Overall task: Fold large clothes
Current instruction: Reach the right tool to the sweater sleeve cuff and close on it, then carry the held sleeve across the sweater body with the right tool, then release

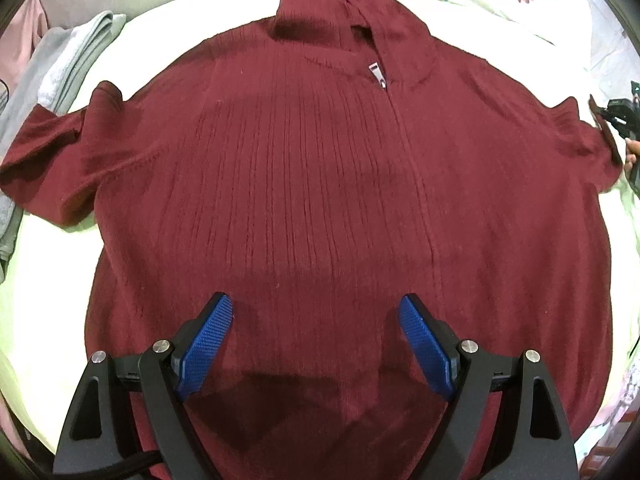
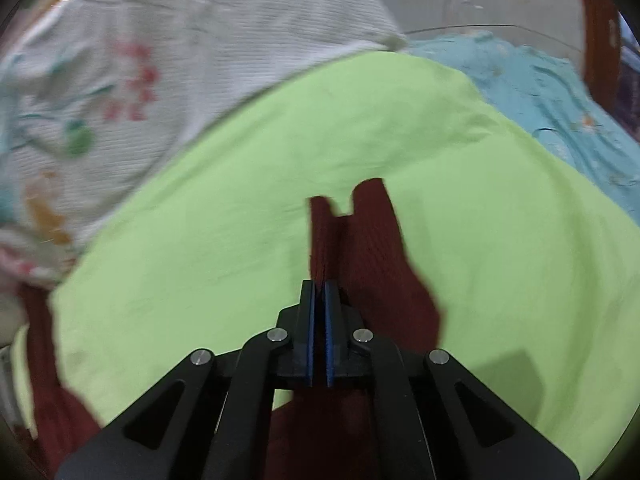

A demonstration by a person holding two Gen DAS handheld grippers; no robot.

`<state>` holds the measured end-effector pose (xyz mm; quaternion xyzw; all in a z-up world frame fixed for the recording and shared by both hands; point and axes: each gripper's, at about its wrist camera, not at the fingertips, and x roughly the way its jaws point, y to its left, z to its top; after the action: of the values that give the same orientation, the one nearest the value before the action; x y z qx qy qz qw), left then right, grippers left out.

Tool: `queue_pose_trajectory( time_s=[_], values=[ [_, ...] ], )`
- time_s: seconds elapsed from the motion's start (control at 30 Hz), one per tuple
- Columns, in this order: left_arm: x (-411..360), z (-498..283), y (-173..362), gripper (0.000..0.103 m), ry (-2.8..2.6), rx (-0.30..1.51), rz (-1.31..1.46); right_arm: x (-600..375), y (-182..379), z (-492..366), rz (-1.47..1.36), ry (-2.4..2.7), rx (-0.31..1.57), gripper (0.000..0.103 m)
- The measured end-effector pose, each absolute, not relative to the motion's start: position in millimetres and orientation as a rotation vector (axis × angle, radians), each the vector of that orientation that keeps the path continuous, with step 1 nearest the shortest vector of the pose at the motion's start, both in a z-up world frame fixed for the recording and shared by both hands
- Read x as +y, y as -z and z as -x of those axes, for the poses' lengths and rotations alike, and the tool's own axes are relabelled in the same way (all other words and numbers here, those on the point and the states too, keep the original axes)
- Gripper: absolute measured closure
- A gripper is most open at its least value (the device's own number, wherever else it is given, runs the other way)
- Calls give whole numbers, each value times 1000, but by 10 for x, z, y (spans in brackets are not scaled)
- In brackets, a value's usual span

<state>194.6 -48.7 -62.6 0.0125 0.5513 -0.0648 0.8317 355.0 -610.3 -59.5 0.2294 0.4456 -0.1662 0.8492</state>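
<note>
Right gripper (image 2: 319, 292) clamped on sleeve cuff (image 2: 352, 232); left gripper (image 1: 316, 320) open above the hem.

The maroon sweater (image 1: 320, 160) lies flat on the green sheet (image 2: 200, 260), collar toward the far edge; its right sleeve runs sideways, so the right hand is nearer the coming inward fold.

A dark red ribbed knit sweater (image 1: 304, 184) lies spread flat, front up, on the pale green sheet, its high collar pointing away and both sleeves stretched out to the sides. A zip runs down the chest, its silver pull (image 1: 376, 74) near the neck. One sleeve end (image 2: 360, 232) is lifted off the sheet and pinched into a fold, it seems, though that view is blurred.
</note>
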Motion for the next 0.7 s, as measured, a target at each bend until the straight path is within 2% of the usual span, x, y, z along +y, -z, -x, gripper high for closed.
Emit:
queue_pose_trajectory(
  time_s=[0.3,0.7],
  values=[
    [-135,-1791,495,17,124,1127,67,-4284,119,-3251,-556,-124,891,99],
    [450,-1749,433,17,89,1095,177,-1659,388,-3233,-642,-581,1040,99]
  ],
)
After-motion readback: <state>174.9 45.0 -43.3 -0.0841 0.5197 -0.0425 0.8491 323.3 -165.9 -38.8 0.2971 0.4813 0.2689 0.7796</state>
